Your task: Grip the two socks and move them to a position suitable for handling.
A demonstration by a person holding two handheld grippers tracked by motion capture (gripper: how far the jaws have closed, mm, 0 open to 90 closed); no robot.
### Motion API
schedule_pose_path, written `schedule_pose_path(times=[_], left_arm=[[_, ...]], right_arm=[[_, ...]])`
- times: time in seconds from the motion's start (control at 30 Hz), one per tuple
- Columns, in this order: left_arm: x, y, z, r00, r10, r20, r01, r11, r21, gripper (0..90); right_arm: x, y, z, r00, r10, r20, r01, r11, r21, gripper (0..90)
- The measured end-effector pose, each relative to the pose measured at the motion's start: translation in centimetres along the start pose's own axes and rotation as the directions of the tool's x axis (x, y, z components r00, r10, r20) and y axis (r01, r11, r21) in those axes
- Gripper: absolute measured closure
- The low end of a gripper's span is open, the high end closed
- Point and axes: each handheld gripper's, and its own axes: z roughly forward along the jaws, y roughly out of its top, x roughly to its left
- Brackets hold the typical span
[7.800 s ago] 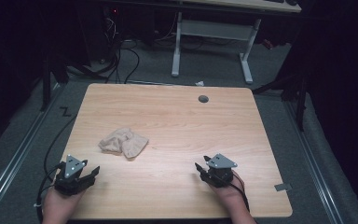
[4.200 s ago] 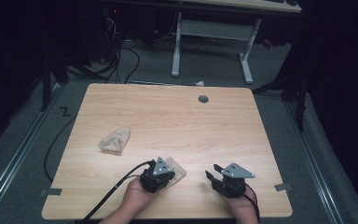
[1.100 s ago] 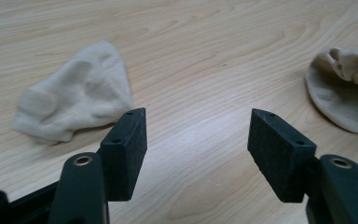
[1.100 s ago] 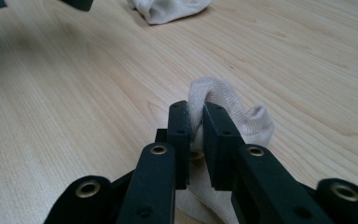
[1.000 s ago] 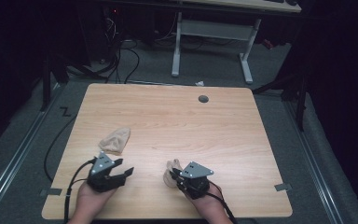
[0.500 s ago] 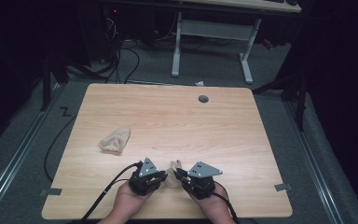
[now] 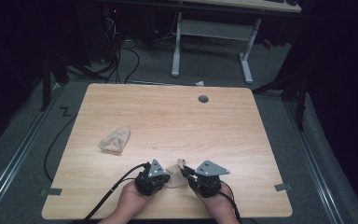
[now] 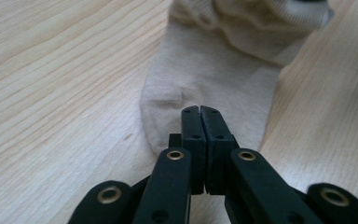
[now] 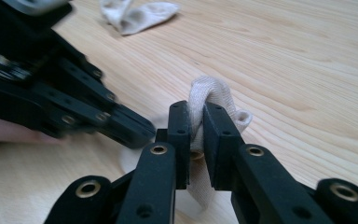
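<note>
- Right now our left gripper [image 8: 199, 112] has its jaws pressed flat together at the lower middle of its own view; they have just been closing, and they appear to pinch the near edge of the sock [image 8: 214, 79], though we cannot see fabric between the pads.
- Our right gripper [image 9: 195, 122] is clamped on a bunched fold of the same sock [image 9: 209, 100], which wells up above the jaws at the centre of its view.
- In the high view, the sock [image 7: 177, 170] lies low in the frame, between the left gripper [image 7: 165, 176] and the right gripper [image 7: 186, 173], near the front edge of the table [image 7: 168, 112].
- We judge it light, soft and limp: it will sag, stretch and crumple rather than hold a shape, and it is not fragile.
- Thin knit can slip from a shallow pinch, so we would take hold at the ribbed cuff or a doubled fold, deep in the pads.
- A second sock [image 7: 115, 140] lies apart at the middle left.
</note>
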Motion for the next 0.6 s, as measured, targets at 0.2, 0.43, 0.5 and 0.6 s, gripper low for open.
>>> schedule_pose_path(times=[0.2, 0.43, 0.5, 0.6], left_arm=[[0.7, -0.3, -0.5, 0.9999, 0.003, -0.017, -0.003, 1.0000, 0.008, 87.5], [1.5, -0.6, -1.0, 0.9992, 0.001, -0.039, 0.000, 0.9999, 0.014, 87.4], [1.6, -0.6, -1.1, 0.9991, 0.003, -0.043, -0.002, 0.9999, 0.016, 87.1], [1.9, -0.7, -1.2, 0.9987, 0.001, -0.050, -0.001, 0.9999, 0.015, 87.1]], right_arm=[[-1.6, -0.8, -0.7, 0.9980, 0.028, 0.057, -0.028, 1.000, 0.007, 81.5], [-4.1, -2.1, -0.7, 0.9906, 0.095, 0.098, -0.100, 0.994, 0.050, 81.3], [-4.2, -2.2, -0.7, 0.9900, 0.098, 0.102, -0.104, 0.993, 0.055, 81.3], [-4.7, -2.5, -0.4, 0.9877, 0.110, 0.111, -0.119, 0.990, 0.078, 81.3]])
